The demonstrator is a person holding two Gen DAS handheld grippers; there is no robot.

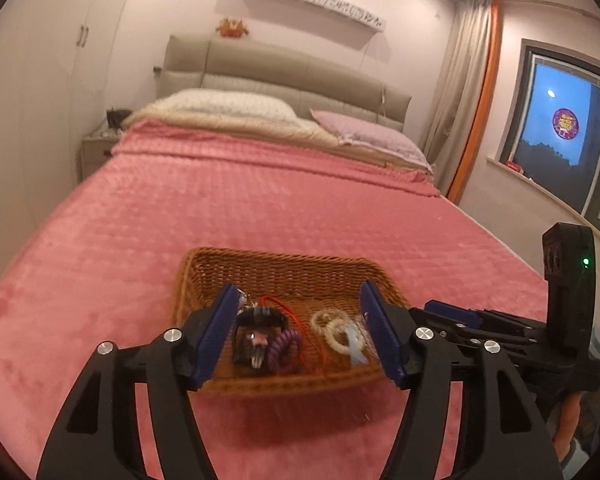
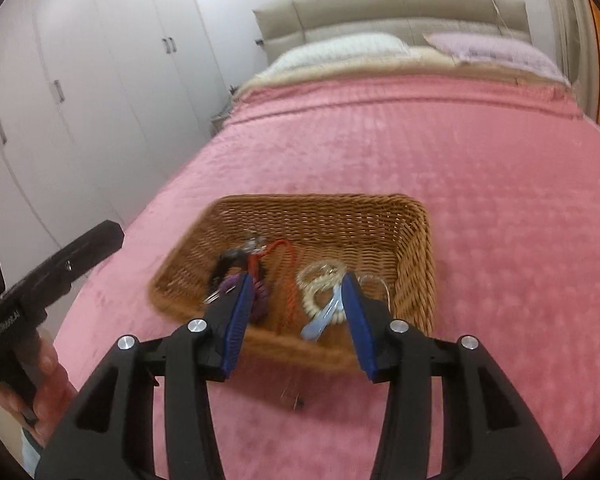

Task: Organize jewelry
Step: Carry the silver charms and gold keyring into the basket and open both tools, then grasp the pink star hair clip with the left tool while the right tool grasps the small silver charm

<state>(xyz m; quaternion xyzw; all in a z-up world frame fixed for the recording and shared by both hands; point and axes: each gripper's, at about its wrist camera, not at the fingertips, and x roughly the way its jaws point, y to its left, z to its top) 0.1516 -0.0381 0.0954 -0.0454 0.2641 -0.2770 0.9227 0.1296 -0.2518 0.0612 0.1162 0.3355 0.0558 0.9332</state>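
Note:
A brown wicker basket (image 1: 284, 268) (image 2: 380, 216) lies on the pink bedspread. Inside it are a black clip with a purple coil tie (image 1: 284, 346) (image 2: 260, 292), a red cord (image 1: 316, 340) (image 2: 288, 276), cream bead bracelets (image 1: 338, 332) (image 2: 316, 292) and a pale blue piece (image 1: 356, 346) (image 2: 320, 320). My left gripper (image 1: 300, 300) is open, its blue pads framing the basket from the near side. My right gripper (image 2: 296, 280) is open over the near part of the basket, with the bracelets between its pads. Neither holds anything.
The pink bedspread (image 1: 260, 208) (image 2: 480, 184) stretches to pillows (image 1: 228, 108) and a grey headboard. White wardrobes (image 2: 100, 80) stand left. A curtain and window (image 1: 560, 132) are on the right. The right gripper body (image 1: 564, 300) shows at right in the left wrist view.

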